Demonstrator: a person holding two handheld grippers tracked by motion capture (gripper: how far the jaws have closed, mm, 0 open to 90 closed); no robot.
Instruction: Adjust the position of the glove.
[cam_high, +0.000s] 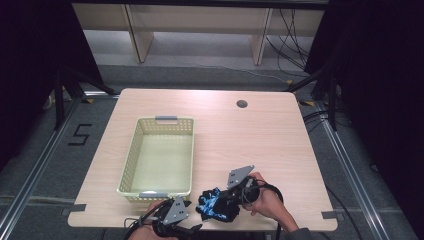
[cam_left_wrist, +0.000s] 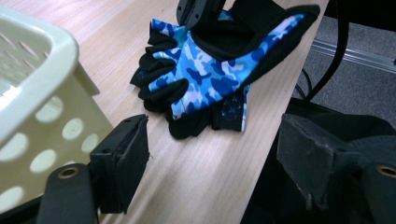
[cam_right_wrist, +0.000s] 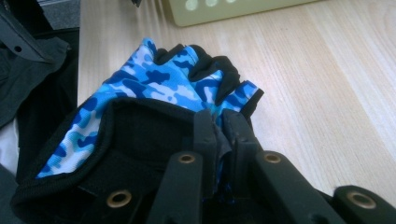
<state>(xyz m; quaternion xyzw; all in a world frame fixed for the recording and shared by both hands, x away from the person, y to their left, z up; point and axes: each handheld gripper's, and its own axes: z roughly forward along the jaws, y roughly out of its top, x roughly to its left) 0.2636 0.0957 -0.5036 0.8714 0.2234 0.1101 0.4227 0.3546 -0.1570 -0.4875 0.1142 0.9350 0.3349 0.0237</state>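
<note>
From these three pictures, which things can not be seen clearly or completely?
- Glove: in the right gripper view, the right gripper covers the fabric it pinches. I cannot tell whether this is one glove or a stacked pair.
- Basket: cut off by the left gripper view's left edge.
- Left gripper: in the high view, the bottom edge cuts off the hand holding it.
- Dark round spot on the table: too small to identify.

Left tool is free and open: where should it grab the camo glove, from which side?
Probably the finger end of the glove. It lies flat near the table's front edge, short fingers fanned toward the left tool, while the right tool is shut on the cuff. Come in low along the tabletop from the basket side, one jaw under the fingertips.
</note>
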